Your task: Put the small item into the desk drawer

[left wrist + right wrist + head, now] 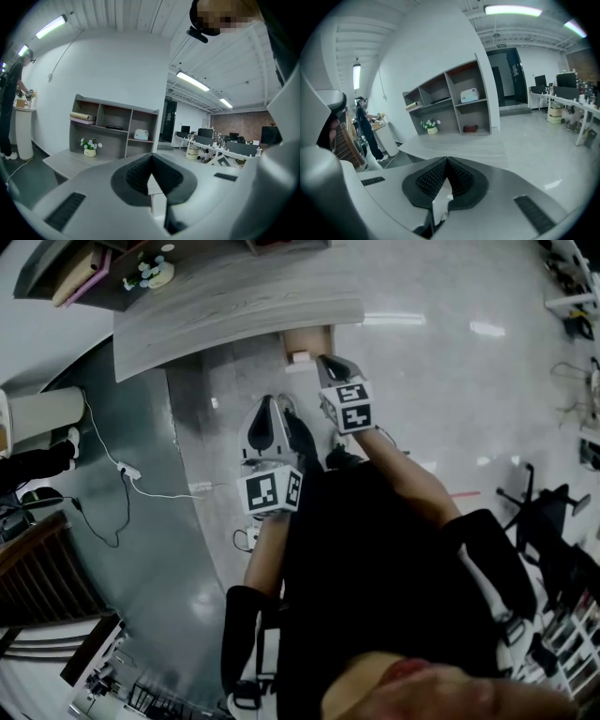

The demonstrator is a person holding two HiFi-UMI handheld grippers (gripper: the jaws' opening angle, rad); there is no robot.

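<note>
Under the grey wood desk (234, 315) a brown drawer (307, 338) stands pulled out, with a small white item (300, 356) at its front edge. My right gripper (325, 360) is held just in front of the drawer, pointing at it; in the right gripper view its jaws (446, 160) meet at the tips with nothing seen between them. My left gripper (274, 404) hangs lower and to the left, above the floor. Its jaws (151, 158) also meet at the tips, empty. Both gripper views look over the desk top (454, 147) toward the shelf unit (112, 126).
A flower pot (150, 276) and books sit on the desk's shelf side. A power strip with a white cable (127, 472) lies on the dark floor at left, near a white pedestal (42, 409). Another person (365, 126) stands there. A chair base (544, 507) is at right.
</note>
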